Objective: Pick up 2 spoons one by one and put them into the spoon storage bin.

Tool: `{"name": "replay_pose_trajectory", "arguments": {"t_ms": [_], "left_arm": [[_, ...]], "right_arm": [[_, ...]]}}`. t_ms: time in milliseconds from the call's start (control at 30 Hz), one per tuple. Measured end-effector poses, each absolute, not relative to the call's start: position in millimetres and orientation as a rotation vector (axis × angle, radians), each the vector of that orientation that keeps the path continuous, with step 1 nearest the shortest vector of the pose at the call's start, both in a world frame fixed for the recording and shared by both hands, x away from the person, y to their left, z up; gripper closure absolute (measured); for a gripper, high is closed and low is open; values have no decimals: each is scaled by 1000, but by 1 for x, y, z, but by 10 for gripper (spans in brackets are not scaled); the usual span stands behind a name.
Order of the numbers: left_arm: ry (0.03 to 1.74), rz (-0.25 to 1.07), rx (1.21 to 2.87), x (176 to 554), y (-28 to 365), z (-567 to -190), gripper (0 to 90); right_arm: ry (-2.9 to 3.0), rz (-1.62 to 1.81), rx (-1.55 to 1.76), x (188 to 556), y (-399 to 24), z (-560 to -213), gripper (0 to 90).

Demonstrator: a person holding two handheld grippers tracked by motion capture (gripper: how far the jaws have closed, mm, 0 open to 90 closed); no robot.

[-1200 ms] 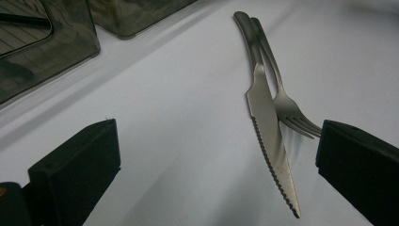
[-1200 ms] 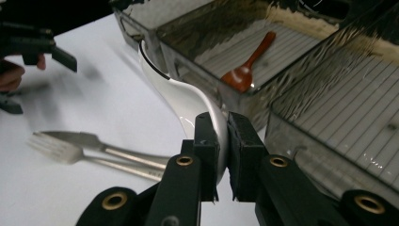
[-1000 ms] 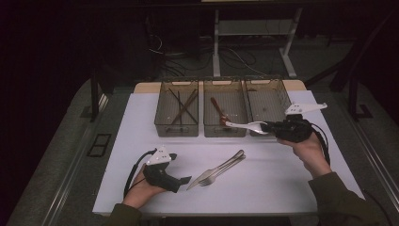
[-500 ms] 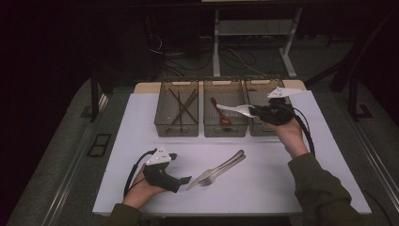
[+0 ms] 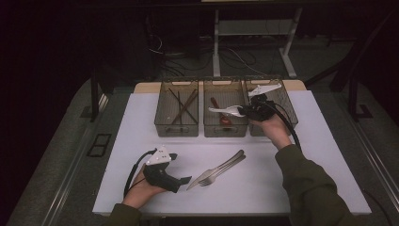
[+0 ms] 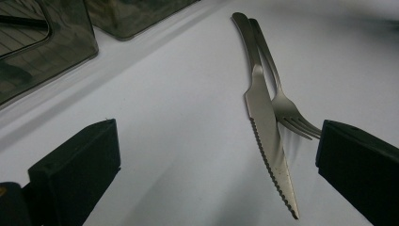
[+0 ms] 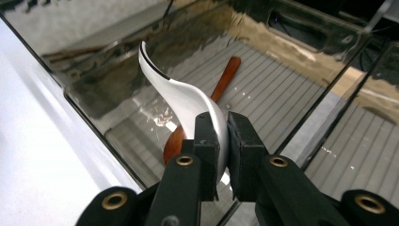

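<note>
**White spoon held over middle bin**

Spoon, white (image 5: 226, 110), is pinched in the right gripper (image 5: 244, 111); jaws closed tight on its handle end, bowl pointing left in the high view. It hangs above the middle bin (image 5: 225, 133) of 3 dark see-through bins at the far side of the white table (image 5: 301, 188). In the right gripper view the white spoon (image 7: 181, 101) rises betw. the 2 black pads, w/ a brown wooden spoon (image 7: 207, 106) lying on the ribbed bin floor below it. Left bin (image 5: 176, 129) holds dark sticks, prob. chopsticks (image 5: 183, 104). Right bin (image 5: 287, 106) sits under the right hand; contents can't tell.

Left gripper (image 5: 186, 180) rests low on the near-left table, jaws wide apart, gripping nothing. Just to its right lie a knife (image 6: 268, 141) and fork (image 6: 282, 101), side by side, handles touching, tips toward the gripper.
</note>
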State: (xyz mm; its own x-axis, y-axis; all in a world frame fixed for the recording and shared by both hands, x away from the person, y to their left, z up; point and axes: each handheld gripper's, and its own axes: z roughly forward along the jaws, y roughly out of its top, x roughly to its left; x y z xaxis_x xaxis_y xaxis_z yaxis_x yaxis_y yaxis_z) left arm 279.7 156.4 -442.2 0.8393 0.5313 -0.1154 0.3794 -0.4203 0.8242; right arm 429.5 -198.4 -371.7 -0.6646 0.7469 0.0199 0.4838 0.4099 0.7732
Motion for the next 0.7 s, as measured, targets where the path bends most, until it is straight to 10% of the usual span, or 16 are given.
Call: {"name": "replay_pose_trajectory", "arguments": {"t_ms": [700], "left_arm": [[670, 197, 2061, 280, 156, -443, 0]], "right_arm": [[2341, 1234, 1101, 423, -210, -368, 587]]}}
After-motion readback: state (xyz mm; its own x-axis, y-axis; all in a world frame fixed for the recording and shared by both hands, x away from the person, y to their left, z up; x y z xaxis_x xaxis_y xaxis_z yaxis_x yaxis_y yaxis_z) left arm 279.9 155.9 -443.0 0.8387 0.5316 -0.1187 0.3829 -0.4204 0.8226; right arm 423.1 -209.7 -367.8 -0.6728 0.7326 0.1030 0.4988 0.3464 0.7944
